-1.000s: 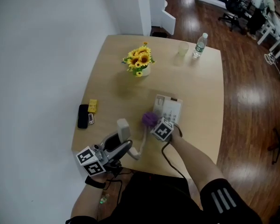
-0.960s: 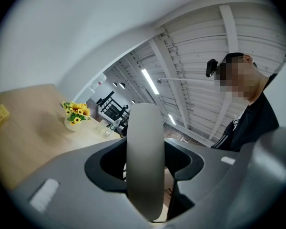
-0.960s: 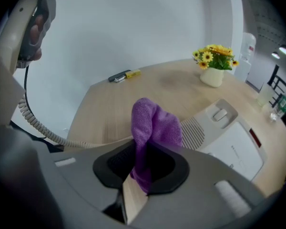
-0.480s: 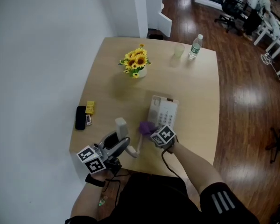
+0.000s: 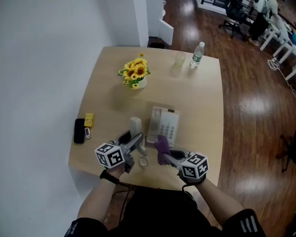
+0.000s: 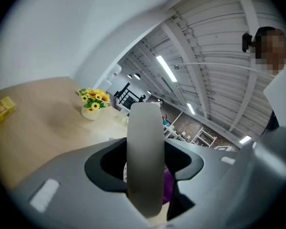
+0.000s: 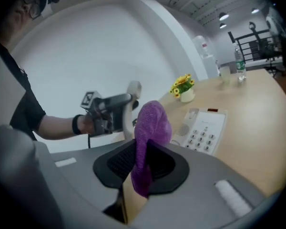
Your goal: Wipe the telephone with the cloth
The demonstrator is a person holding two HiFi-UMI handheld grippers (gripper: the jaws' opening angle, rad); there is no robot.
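The white telephone base lies on the table in front of me, with its keypad also in the right gripper view. Its handset is lifted off the base. My left gripper is shut on that handset, which stands upright between the jaws. A coiled cord hangs from it. My right gripper is shut on a purple cloth. The cloth hovers at the base's near edge, close beside the handset. Whether cloth and telephone touch is unclear.
A pot of sunflowers stands at the back. A water bottle and a clear cup stand at the far edge. A black device and a yellow block lie at the left edge. A wooden floor surrounds the table.
My right gripper has drawn the cloth back from the telephone's left side to its near edge. My left gripper has carried the handset right, closer to the base.
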